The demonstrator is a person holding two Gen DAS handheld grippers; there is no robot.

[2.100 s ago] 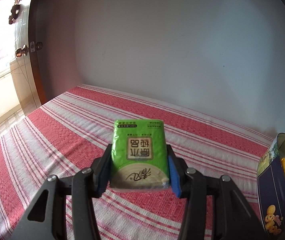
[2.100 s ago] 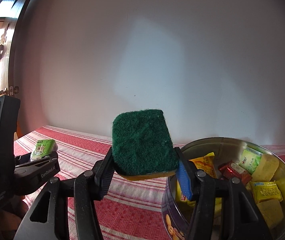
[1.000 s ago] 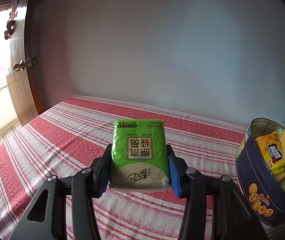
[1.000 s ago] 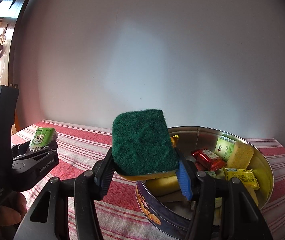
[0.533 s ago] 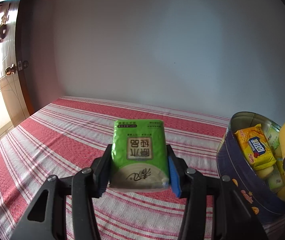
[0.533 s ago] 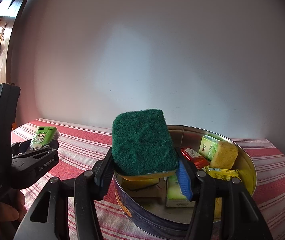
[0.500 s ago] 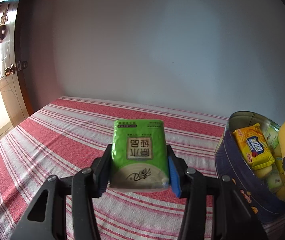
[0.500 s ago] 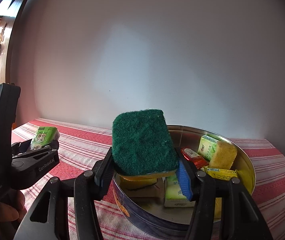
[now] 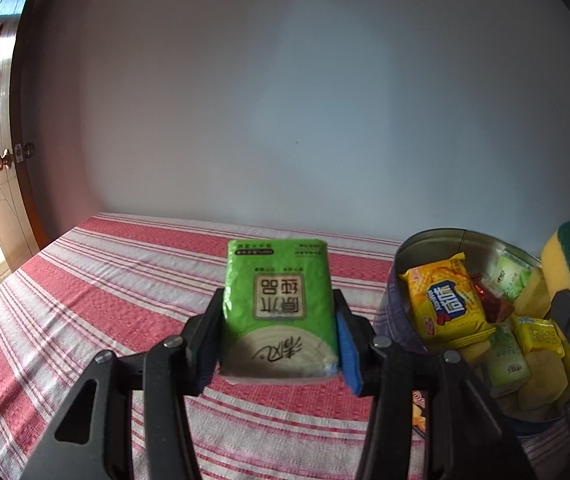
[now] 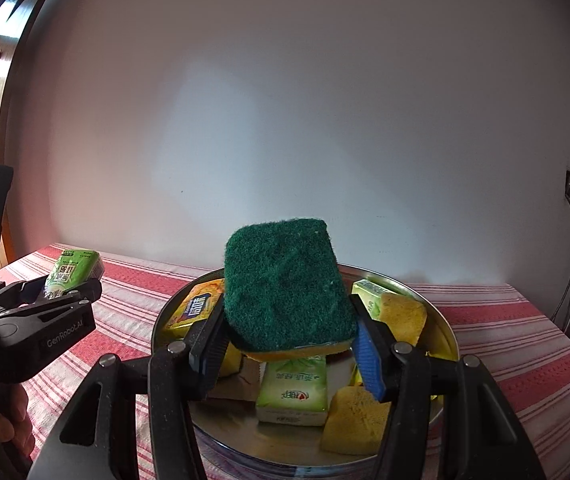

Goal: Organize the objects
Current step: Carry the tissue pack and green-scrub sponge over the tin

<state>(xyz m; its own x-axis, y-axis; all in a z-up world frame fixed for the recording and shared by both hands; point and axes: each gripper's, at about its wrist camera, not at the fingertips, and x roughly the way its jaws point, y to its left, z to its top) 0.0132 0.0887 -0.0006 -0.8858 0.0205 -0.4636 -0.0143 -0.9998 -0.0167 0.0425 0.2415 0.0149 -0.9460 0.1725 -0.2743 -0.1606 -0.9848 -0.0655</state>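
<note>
While my left gripper [image 9: 279, 338] clamps green tissue pack [image 9: 279, 308] beside tin [image 9: 401, 312], my right gripper [image 10: 287, 342] clamps sponge [image 10: 285, 288] above tin's contents.

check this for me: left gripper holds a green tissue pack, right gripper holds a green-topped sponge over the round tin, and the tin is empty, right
Not quite: the round tin is not empty. The right wrist view shows a yellow biscuit packet, green tissue packs and yellow sponges inside it. The rest stands: the left gripper holds a green tissue pack, and the right gripper holds a green-topped sponge over the tin.
</note>
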